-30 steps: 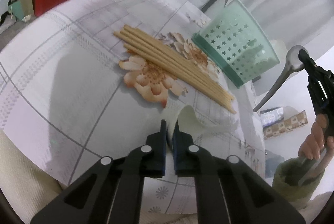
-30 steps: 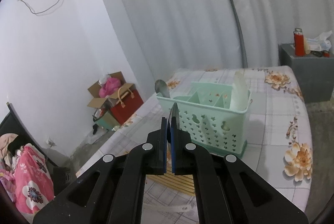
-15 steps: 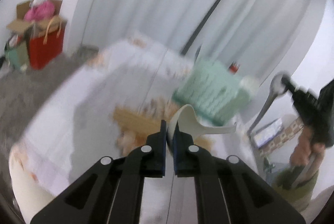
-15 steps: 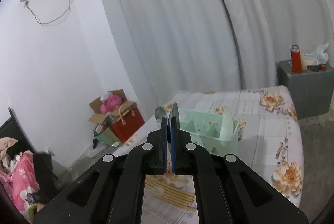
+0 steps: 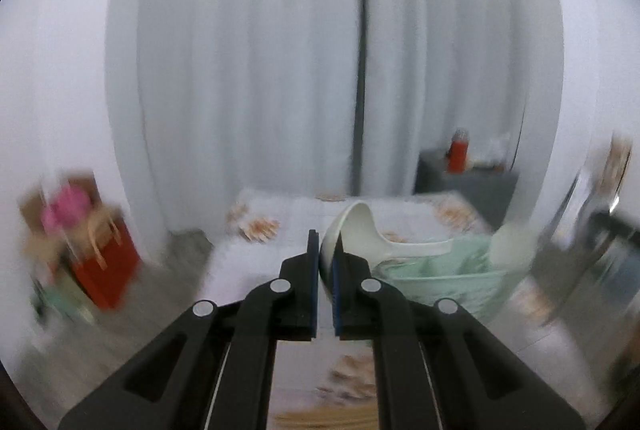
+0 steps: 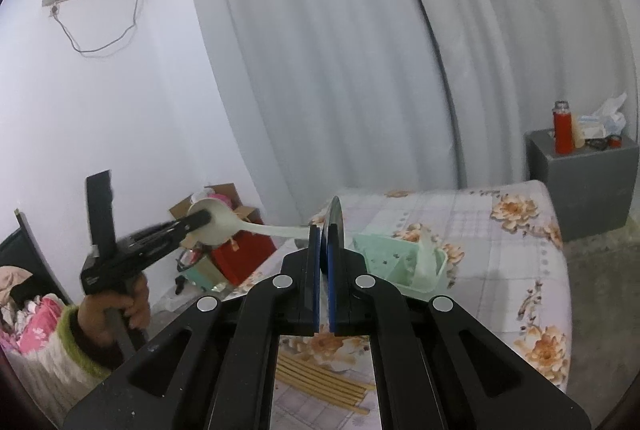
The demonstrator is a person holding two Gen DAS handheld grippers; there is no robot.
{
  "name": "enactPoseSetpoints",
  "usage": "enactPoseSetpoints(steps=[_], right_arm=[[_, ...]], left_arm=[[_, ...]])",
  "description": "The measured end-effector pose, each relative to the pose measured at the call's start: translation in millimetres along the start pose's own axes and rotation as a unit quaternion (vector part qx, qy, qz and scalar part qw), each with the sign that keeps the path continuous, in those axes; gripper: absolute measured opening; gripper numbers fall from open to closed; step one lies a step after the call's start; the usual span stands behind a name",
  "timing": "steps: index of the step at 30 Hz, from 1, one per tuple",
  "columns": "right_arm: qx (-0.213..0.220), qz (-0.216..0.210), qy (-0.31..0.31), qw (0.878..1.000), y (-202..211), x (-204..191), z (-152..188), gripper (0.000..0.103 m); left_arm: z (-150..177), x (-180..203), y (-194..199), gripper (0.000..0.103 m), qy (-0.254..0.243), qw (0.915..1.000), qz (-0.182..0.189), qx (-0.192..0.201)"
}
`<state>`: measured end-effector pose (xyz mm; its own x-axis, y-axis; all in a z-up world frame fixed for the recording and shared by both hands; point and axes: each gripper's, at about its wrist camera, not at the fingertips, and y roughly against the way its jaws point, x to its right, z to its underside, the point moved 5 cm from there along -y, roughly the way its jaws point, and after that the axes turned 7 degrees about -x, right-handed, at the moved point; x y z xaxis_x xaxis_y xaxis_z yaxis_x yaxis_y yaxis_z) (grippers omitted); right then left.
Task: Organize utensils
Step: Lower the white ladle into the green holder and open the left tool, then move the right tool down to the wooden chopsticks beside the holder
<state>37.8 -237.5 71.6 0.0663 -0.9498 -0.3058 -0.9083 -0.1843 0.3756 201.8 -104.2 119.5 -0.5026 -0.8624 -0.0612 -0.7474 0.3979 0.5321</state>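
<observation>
Since a second ago, your left gripper (image 5: 326, 254) has been lifting the white ladle (image 5: 360, 238) off the flowered tablecloth (image 6: 500, 262) and rolling it, so the blurred left wrist view is now looking toward the curtain (image 5: 260, 69) instead of down at the table. Its jaws are pinching the ladle by the rim of the bowl, with the handle sticking out to the right over the green basket (image 5: 440, 270).

Moving left to right in the right wrist view, your left hand (image 6: 120, 306) is holding that gripper up in the air, the ladle's handle is reaching across toward the middle, and your right gripper (image 6: 324, 246) is sitting almost where it was. Its jaws are pressing together on a metal spoon (image 6: 334, 218), seen edge-on and standing up between the pads. Beyond it, the basket (image 6: 400, 262) is resting on the table with a white utensil already standing in it. The chopsticks (image 6: 320, 382) are lying below, not yet picked up.

Both utensils are now airborne, so you are probably about to drop them into the basket; the ladle likely needs turning handle-down or bowl-down first.
</observation>
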Motion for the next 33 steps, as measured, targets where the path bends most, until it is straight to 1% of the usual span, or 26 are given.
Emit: enactPoseSetpoints(steps=[2, 4, 5, 7, 9, 12, 13, 14, 16, 17, 18, 19, 20, 23, 28, 31, 33], right_arm=[[-0.001, 0.002, -0.001, 1.0, -2, 2, 0, 0.001], [-0.003, 0.003, -0.003, 1.0, -4, 3, 0, 0.001], [-0.005, 0.003, -0.004, 1.0, -4, 2, 1, 0.001], [-0.008, 0.004, -0.004, 1.0, -3, 1, 1, 0.001], [-0.011, 0.004, -0.003, 1.0, -3, 1, 1, 0.001], [-0.014, 0.004, -0.005, 1.0, -4, 1, 0, 0.001], [-0.015, 0.004, -0.005, 1.0, -5, 1, -1, 0.001], [-0.014, 0.004, -0.005, 1.0, -5, 0, -3, 0.001], [-0.013, 0.004, -0.004, 1.0, -4, -1, -4, 0.001], [-0.012, 0.004, -0.004, 1.0, -4, -1, -4, 0.001], [-0.012, 0.004, -0.004, 1.0, -4, 0, -5, 0.001], [-0.011, 0.003, -0.005, 1.0, -4, 0, -6, 0.001], [-0.008, 0.001, -0.006, 1.0, -5, 1, -8, 0.001], [0.004, -0.01, -0.007, 1.0, -6, 3, -16, 0.001], [0.03, -0.022, -0.008, 0.999, -6, 2, -36, 0.001], [0.051, -0.029, -0.002, 0.998, -6, 1, -48, 0.001], [0.064, -0.039, -0.004, 0.997, -9, 4, -58, 0.001]], left_arm=[[-6, 12, -11, 0.005, -0.061, 0.9977, -0.026, -0.01], [-9, 20, -19, 0.005, -0.102, 0.9936, -0.043, -0.02], [-12, 26, -25, 0.005, -0.135, 0.9888, -0.057, -0.028], [-17, 30, -40, 0.005, -0.171, 0.982, -0.066, -0.045], [-19, 37, -53, 0.005, -0.196, 0.9762, -0.057, -0.074], [-19, 39, -72, 0.006, -0.201, 0.9732, -0.046, -0.101], [-20, 39, -79, 0.006, -0.196, 0.9736, -0.039, -0.11], [-23, 38, -84, 0.006, -0.183, 0.9764, -0.024, -0.113], [-27, 37, -89, 0.01, -0.142, 0.9829, 0.021, -0.115], [-27, 36, -90, 0.019, -0.123, 0.985, 0.04, -0.114], [-30, 30, -90, 0.033, -0.087, 0.9878, 0.069, -0.109], [-33, 28, -90, 0.037, -0.07, 0.989, 0.08, -0.103], [-36, 22, -87, 0.038, -0.045, 0.9905, 0.095, -0.089], [-40, 13, -76, 0.046, -0.016, 0.9919, 0.109, -0.063], [-44, -9, -54, 0.05, 0.037, 0.9915, 0.124, -0.017], [-39, -17, -41, 0.052, 0.061, 0.9903, 0.124, -0.005], [-29, -22, -31, 0.054, 0.069, 0.9903, 0.12, -0.004]])
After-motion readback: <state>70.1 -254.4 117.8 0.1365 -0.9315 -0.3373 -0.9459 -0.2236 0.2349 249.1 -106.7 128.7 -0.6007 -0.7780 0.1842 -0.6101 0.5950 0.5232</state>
